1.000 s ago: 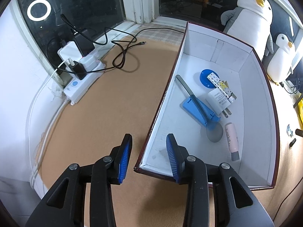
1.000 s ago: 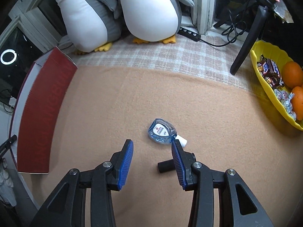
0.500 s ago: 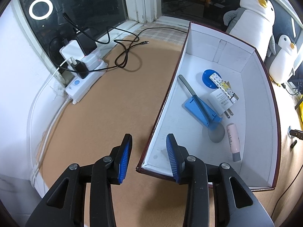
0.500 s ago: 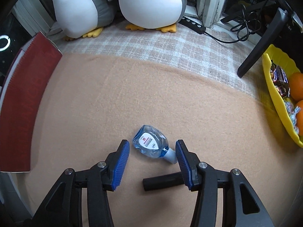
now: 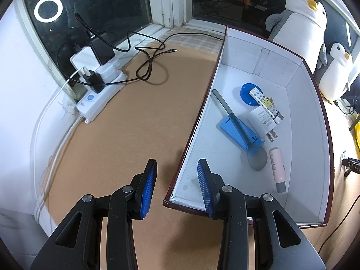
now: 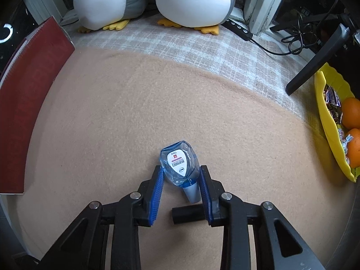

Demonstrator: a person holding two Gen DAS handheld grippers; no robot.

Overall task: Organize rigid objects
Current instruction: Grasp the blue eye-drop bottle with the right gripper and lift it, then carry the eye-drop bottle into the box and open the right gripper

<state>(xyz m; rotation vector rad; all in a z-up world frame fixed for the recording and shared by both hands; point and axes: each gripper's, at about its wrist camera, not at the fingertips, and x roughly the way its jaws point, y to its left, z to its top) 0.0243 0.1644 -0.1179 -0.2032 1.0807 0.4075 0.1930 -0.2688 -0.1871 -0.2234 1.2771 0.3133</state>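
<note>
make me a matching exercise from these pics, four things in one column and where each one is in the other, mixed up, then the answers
Things:
1. small blue bottle
2. white charger
3. oranges
4. power strip

Places:
A. in the yellow tray
B. by the window, cables plugged in
C. between the closing jaws of the right gripper
D. inside the white box

Pairs: 1-C, 2-D, 3-A, 4-B

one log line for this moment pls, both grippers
right gripper: closing around small blue bottle on mat | left gripper: open, straddling box corner wall | bottle not yet boxed
</note>
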